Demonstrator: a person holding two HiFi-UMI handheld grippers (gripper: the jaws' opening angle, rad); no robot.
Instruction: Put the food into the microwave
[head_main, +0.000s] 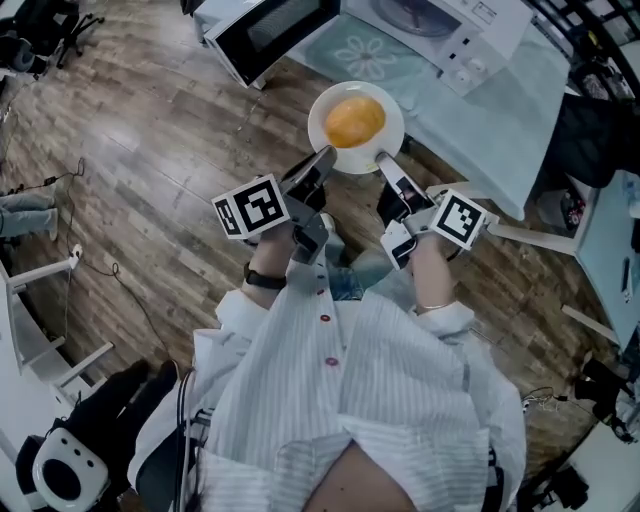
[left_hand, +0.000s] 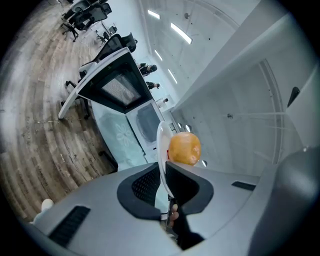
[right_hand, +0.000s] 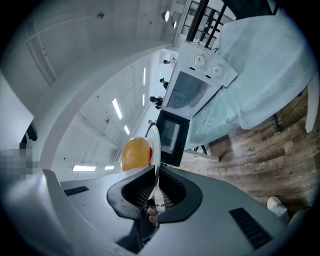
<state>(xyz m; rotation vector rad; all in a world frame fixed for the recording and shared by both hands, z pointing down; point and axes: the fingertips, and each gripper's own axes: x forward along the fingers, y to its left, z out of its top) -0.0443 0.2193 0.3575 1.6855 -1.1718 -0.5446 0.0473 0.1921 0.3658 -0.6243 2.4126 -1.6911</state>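
Holding a round white plate (head_main: 320, 138) by its near rim, a person in a white striped shirt (head_main: 380, 400) faced a white microwave (head_main: 450, 25); head view first. The left gripper (head_main: 326, 160) was clamped on the rim at the plate's left and the right gripper (head_main: 384, 163) at its right, both claws closed on the plate. A round orange-yellow piece of food (head_main: 354, 120) sat in the middle of the plate. The plate was level in the air, just short of the pale green flower-print tablecloth (head_main: 500, 110) under the microwave, not inside the oven. The microwave's black-windowed door (head_main: 270, 35) hung wide open at the left. A brown wooden plank floor (head_main: 150, 130) lay below. A black-and-white marker cube (head_main: 252, 208) rode on each gripper.

Left gripper view: the left gripper (left_hand: 165, 175) had its jaws pinched on the thin rim. The plate (left_hand: 161, 145) showed edge-on as a white line rising from the pads, with the food (left_hand: 184, 148) on its right face. Beyond were the microwave (left_hand: 146, 120), its open door (left_hand: 112, 85), the tablecloth (left_hand: 117, 137) and the floor (left_hand: 35, 115).

Right gripper view: the right gripper (right_hand: 156, 182) was likewise shut on the rim. The plate (right_hand: 156, 142) was edge-on, food (right_hand: 136, 154) on its left face. Ahead stood the microwave (right_hand: 192, 85), the door (right_hand: 170, 136) open, on the tablecloth (right_hand: 260, 85), with the floor (right_hand: 250, 150) beside.
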